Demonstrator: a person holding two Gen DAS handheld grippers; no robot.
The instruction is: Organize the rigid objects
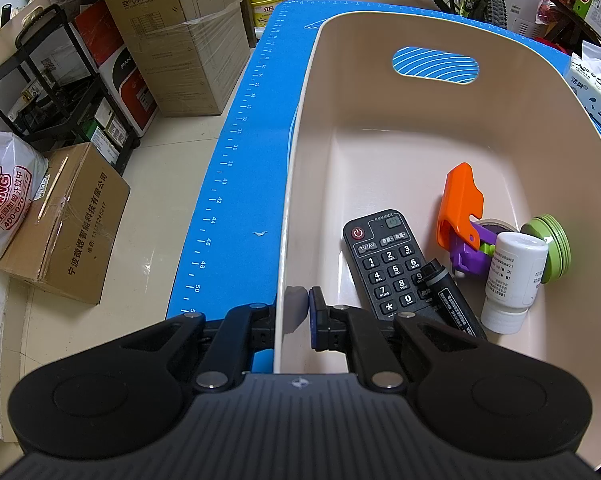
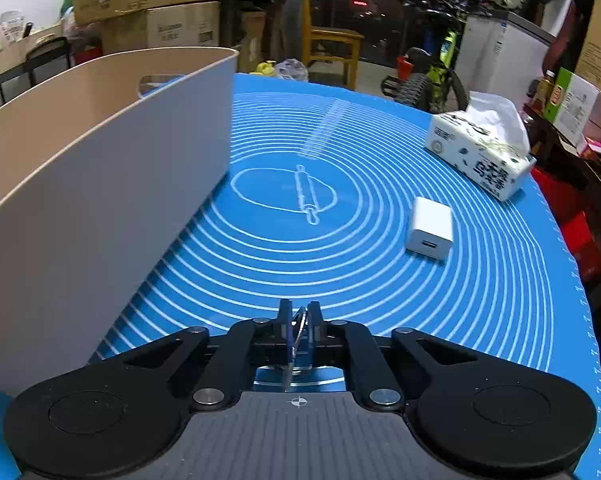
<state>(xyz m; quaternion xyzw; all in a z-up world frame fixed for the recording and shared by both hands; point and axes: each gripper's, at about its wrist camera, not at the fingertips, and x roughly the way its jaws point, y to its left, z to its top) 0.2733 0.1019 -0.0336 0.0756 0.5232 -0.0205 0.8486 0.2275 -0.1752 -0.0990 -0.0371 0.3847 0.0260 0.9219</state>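
Left gripper (image 1: 296, 312) is clamped on the near rim of the beige bin (image 1: 380, 32), probably to steady it. Right gripper (image 2: 299, 326) is pinched on something thin and metallic, can't tell what. White charger (image 2: 428, 228) sits on the blue mat (image 2: 380, 280), far right.

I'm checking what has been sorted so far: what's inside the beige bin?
In the beige bin: a black remote, a black marker lying across it, an orange-and-purple toy, a white bottle and a green lid. The left gripper hides the bin's near end.
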